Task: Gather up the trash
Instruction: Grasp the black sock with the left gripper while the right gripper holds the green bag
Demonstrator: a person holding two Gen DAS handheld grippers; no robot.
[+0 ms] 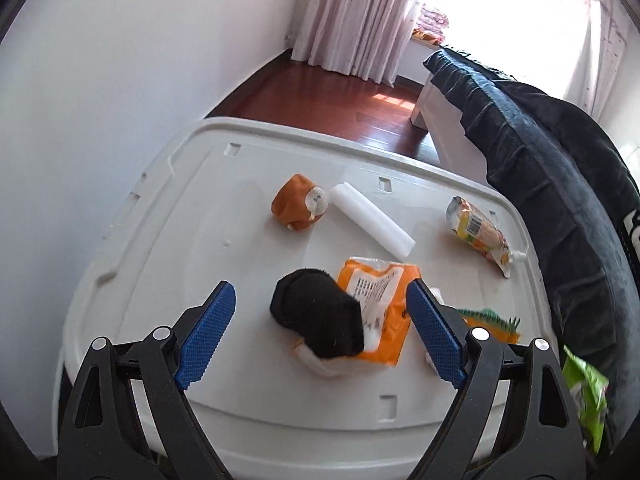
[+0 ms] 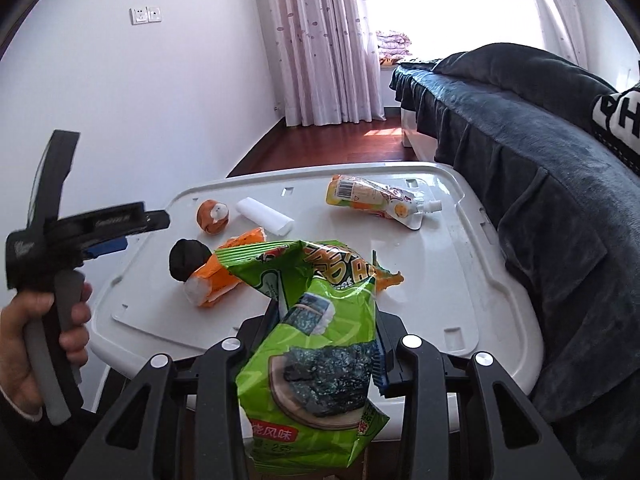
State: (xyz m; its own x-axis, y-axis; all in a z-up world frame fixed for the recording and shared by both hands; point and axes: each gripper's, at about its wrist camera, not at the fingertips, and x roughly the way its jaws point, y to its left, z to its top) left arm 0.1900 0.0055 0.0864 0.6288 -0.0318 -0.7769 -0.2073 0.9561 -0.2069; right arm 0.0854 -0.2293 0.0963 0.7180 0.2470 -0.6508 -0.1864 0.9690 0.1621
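My left gripper [image 1: 320, 316] is open above the white lid [image 1: 168, 240], its blue fingers on either side of a black sock [image 1: 316, 316] lying on an orange wet-wipes pack [image 1: 384, 304]. My right gripper [image 2: 324, 320] is shut on a green seaweed snack bag [image 2: 312, 344], held above the lid's near edge [image 2: 160, 340]. An orange rolled sock [image 1: 298, 204], a white foam stick [image 1: 372, 220], a yellow drink pouch [image 1: 478, 232] and an orange-green wrapper [image 1: 492, 320] lie on the lid. The left gripper also shows in the right wrist view [image 2: 108, 240].
A bed with a dark blue blanket [image 2: 540, 180] runs along the lid's right side. A white wall [image 1: 100, 100] is on the left. Wooden floor [image 1: 340, 96] and pink curtains [image 1: 360, 12] lie beyond.
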